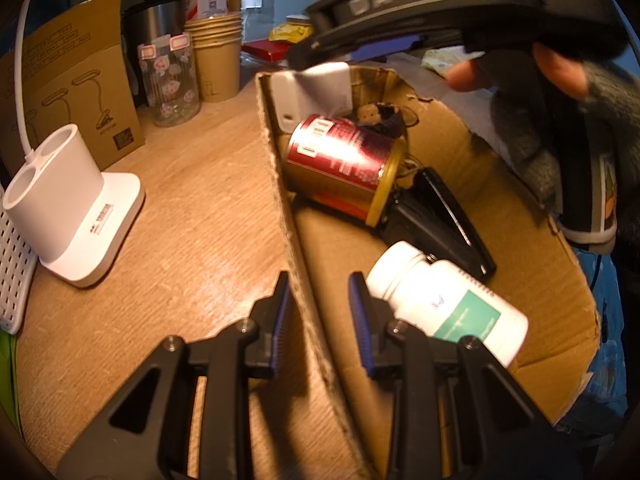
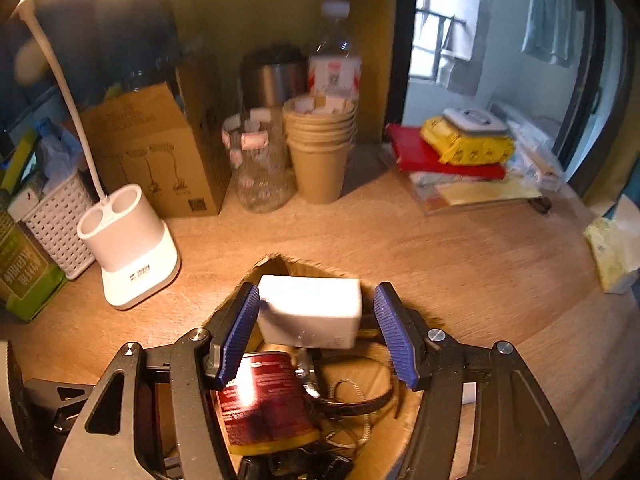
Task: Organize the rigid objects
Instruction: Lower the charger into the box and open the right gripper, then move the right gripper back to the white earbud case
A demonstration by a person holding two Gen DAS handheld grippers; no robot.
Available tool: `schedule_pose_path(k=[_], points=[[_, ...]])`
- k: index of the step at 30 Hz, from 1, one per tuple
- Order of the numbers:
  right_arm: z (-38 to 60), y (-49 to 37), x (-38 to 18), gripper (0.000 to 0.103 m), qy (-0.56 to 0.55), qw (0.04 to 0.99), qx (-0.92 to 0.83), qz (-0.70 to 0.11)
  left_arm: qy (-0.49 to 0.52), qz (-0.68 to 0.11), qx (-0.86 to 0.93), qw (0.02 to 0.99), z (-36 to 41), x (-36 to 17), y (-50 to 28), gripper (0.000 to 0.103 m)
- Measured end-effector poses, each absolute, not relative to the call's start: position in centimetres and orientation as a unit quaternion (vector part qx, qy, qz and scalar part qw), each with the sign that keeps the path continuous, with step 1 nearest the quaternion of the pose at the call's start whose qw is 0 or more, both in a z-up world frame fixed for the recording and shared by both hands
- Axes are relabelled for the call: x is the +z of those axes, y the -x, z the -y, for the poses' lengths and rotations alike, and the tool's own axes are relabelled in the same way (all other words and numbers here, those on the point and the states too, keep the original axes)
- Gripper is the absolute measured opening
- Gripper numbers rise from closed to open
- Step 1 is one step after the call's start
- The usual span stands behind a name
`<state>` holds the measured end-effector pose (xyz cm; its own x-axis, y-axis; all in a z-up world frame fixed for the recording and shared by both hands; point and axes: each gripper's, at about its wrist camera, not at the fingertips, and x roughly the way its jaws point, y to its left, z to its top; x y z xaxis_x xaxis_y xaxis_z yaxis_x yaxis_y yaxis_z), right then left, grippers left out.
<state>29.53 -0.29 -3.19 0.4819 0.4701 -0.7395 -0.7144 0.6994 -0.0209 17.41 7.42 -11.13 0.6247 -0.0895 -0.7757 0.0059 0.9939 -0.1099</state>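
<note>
Counter [image 2: 460,248]: a light wood-grain surface carried every item.
Box [image 1: 500,184]: an open brown cardboard box stood on the counter and held a red-and-gold metal can [image 1: 340,168] on its side, a white plastic pill bottle [image 1: 444,300] and a black folded case [image 1: 436,220].
Left claw [image 1: 320,320]: its jaws straddled the box's near wall, narrowly parted; contact with the cardboard could not be confirmed.
Right claw [image 2: 316,328]: it stood half open above the box's far corner.
Block [image 2: 310,310]: the white rectangular plastic block lay between the blue pads [image 2: 240,328], long axis crosswise, a gap showing on one side; the right hand was nearer.
Judgement: the block appeared released, not gripped.
</note>
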Motion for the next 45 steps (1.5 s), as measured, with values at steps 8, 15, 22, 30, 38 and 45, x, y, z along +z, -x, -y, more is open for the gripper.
schedule_pose_path(k=[8,15,22,30,38,45], points=[[3.1,-29.1,-1.3,0.063,0.135,0.865,0.342,-0.34,0.048,-0.433,-0.026,0.9,-7.2,-11.3,-17.5,0.03],[5.2,-28.6,-0.6,0.063,0.127,0.878,0.332,-0.32,0.048,-0.433,-0.026,0.9,-7.2,-11.3,-17.5,0.03],[8.0,-28.6,-0.3,0.063,0.117,0.888,0.316,-0.313,0.048,-0.433,-0.026,0.9,-7.2,-11.3,-17.5,0.03],[10.9,-29.9,-1.0,0.063,0.105,0.898,0.287,-0.318,0.048,-0.433,-0.026,0.9,-7.2,-11.3,-17.5,0.03],[12.3,-30.8,-2.4,0.063,0.108,0.899,0.27,-0.326,0.048,-0.432,-0.026,0.9,-7.2,-11.3,-17.5,0.03],[13.0,-32.2,-4.7,0.063,0.094,0.886,0.276,-0.359,0.048,-0.433,-0.026,0.9,-7.2,-11.3,-17.5,0.03]])
